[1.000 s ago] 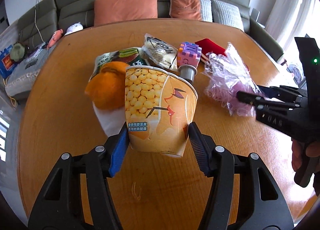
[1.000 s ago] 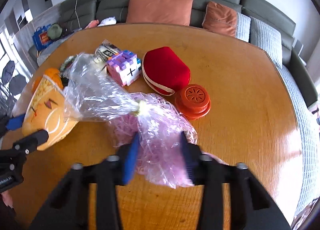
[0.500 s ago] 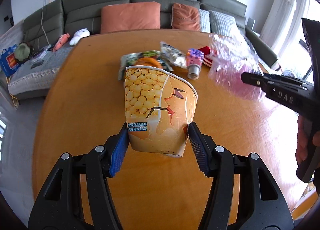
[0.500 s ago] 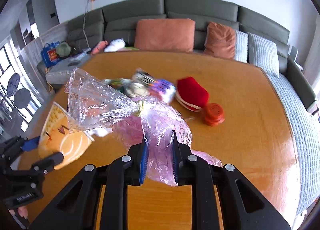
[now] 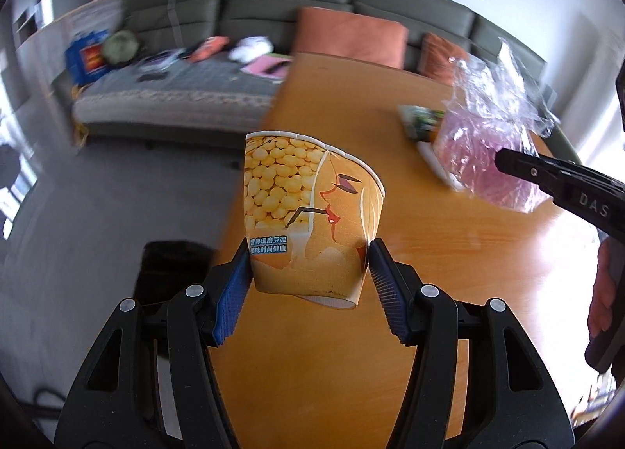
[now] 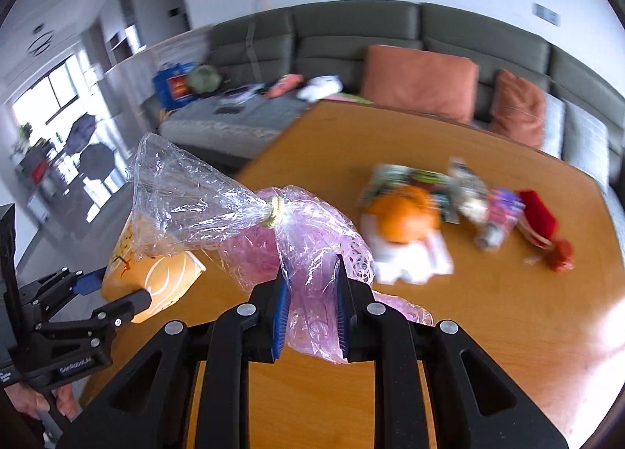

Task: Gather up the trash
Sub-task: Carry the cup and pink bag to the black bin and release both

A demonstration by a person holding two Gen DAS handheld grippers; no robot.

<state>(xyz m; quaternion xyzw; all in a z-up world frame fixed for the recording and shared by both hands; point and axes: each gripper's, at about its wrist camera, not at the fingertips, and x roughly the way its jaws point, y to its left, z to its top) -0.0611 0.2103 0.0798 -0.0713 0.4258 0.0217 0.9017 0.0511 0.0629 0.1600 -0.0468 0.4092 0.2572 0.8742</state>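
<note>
My left gripper point(image 5: 308, 277) is shut on a yellow paper cup point(image 5: 308, 214) printed with soybeans, held in the air over the table's left edge. It also shows in the right wrist view point(image 6: 156, 273), at the left. My right gripper point(image 6: 310, 304) is shut on a clear plastic bag point(image 6: 273, 230) of pink material, tied with a yellow band and lifted above the table. The bag also shows in the left wrist view point(image 5: 492, 144), at the right, with the right gripper point(image 5: 554, 183) on it.
On the wooden table point(image 6: 468, 312) lie an orange point(image 6: 402, 218) on white paper, snack packets point(image 6: 422, 179), a purple block toy point(image 6: 500, 211) and a red case point(image 6: 535, 211). A dark bin point(image 5: 168, 273) stands on the floor left of the table. A grey sofa point(image 5: 273, 8) stands behind.
Both grippers have swung left with their loads: the cup now hangs over the table's left edge and the floor, and the remaining items have shifted right in both views.
</note>
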